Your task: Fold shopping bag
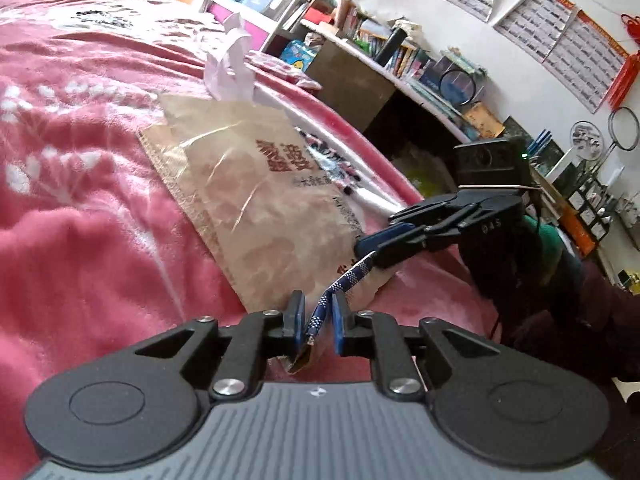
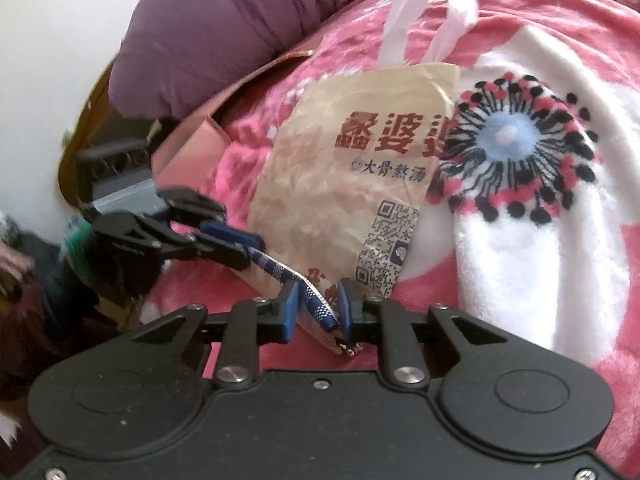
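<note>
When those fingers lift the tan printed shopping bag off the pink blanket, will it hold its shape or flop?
The tan printed shopping bag will probably flop: it lies flat and creased. It looks empty, so likely light. Its white handles would likely dangle.

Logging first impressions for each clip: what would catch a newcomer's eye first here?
The beige printed bag lying flat on the pink blanket, white handles at its far end. Both tools, left and right, pinch its blue-patterned near edge. A spiky flower print on the blanket sits right of the bag.
</note>
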{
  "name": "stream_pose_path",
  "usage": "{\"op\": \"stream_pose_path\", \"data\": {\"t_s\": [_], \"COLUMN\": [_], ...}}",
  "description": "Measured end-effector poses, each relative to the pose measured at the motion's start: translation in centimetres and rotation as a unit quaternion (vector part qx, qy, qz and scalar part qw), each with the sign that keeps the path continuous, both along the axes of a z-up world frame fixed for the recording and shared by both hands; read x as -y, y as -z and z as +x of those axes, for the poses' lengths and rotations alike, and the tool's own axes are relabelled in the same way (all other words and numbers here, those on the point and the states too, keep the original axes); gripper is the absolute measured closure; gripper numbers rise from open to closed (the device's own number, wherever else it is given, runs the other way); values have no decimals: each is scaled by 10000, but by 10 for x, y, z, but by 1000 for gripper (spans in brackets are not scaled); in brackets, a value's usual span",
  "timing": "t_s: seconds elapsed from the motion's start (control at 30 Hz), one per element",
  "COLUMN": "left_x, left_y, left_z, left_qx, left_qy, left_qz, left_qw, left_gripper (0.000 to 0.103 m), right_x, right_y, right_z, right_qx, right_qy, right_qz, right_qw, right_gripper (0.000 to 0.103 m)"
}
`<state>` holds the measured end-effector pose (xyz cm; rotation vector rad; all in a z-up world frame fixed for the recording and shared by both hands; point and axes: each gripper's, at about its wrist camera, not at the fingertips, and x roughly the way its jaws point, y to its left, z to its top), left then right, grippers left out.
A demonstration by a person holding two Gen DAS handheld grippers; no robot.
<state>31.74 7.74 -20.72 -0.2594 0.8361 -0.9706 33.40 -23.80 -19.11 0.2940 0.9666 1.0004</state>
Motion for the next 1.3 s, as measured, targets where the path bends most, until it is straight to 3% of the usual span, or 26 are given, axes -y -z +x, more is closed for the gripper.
{"op": "stream_pose_path", "data": {"t_s": [0.1, 0.23, 0.67, 0.73, 0.83, 1.03, 1.17, 1.3], "left_x": [1, 1, -4, -8, -9, 32, 77, 82], "left_y": [-3, 2, 10, 4, -17, -50, -29, -21], "left_z": [-6, -7, 0, -3, -14, -35, -36, -34], "left_qx": [90, -20, -219, -85, 564, 1563, 1705, 1668], "left_qy": [304, 364, 161, 79, -216, -24, 41, -5], "left_qz": [45, -9, 38, 102, 311, 409, 1301, 1519], "left_qw": [9995, 9993, 9996, 9999, 9977, 9869, 9767, 9742], "left_gripper": [89, 89, 91, 91, 90, 90, 90, 90], "right_x": [2, 5, 15, 14, 15, 11, 10, 9], "right_y": [0, 1, 16, 14, 11, 12, 14, 15], "right_z": [-4, -11, 6, 5, 4, 1, 1, 1], "right_qx": [-28, -195, -737, -703, -638, -557, -563, -531], "right_qy": [-90, -379, 7, -10, -48, -24, -1, -4], "right_qz": [74, 165, 530, 448, 316, 231, 269, 254], "right_qw": [9999, 9990, 9959, 9965, 9974, 9982, 9981, 9983], "right_gripper": [83, 84, 91, 93, 94, 94, 94, 94]}}
